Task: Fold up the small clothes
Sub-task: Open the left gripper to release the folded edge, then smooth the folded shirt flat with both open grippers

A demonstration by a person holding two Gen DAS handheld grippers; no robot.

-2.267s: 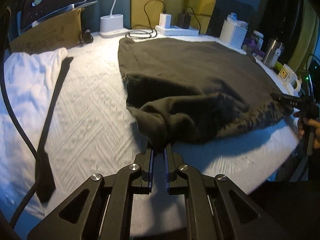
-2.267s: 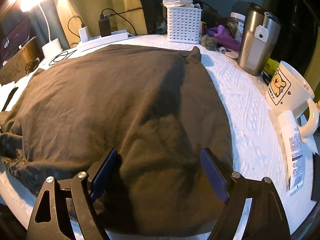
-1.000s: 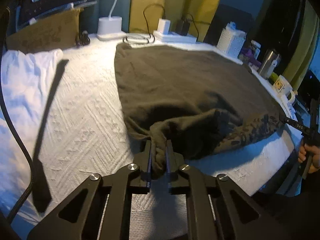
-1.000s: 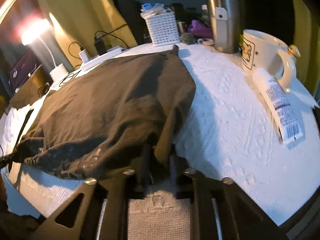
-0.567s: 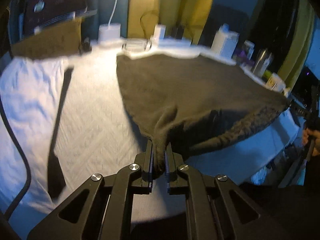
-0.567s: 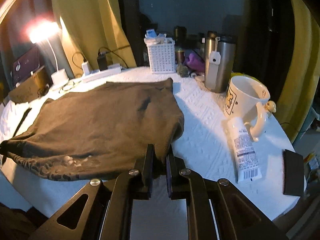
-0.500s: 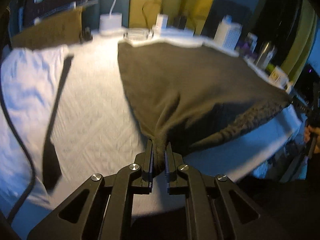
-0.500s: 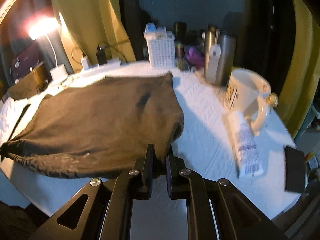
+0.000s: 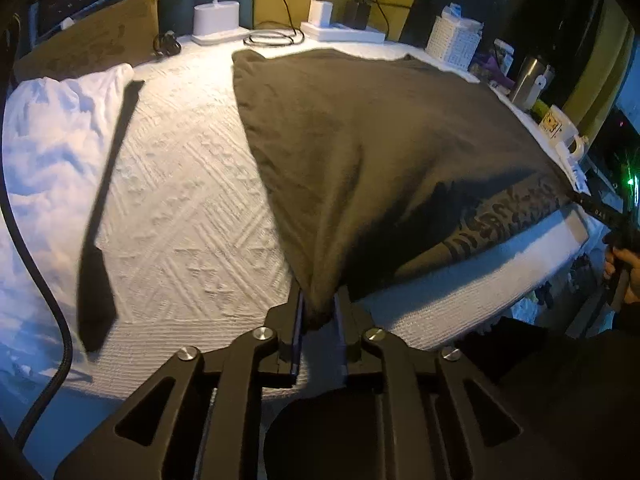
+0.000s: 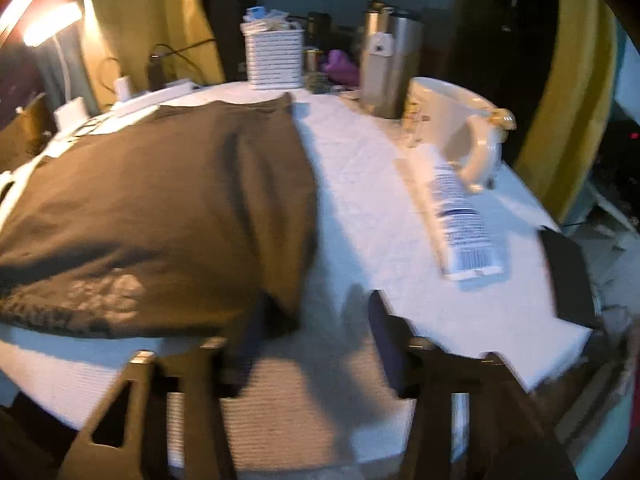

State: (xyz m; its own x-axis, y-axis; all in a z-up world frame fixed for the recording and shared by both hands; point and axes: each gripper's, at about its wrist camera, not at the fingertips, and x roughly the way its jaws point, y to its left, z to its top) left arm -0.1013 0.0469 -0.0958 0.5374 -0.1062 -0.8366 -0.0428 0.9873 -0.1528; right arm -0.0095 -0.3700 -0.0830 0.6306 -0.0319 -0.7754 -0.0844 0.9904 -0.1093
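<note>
Dark T-shirt (image 9: 360,136) lies spread on the white-covered surface (image 9: 192,216). Left gripper (image 9: 318,312) fingers, opening, still bracket its six o'clock corner. Right gripper (image 10: 316,340) fingers, opening wide, hold nothing; shirt corner at ten o'clock.

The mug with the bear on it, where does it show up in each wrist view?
Left wrist: mug small, far right edge, beyond the dark shirt.
Right wrist: mug large, upper right, behind the white tube.
Shared landmark: white basket at the table's back.

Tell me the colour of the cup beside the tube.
Cream-white cup with a small picture on it; clearest in the right wrist view.
</note>
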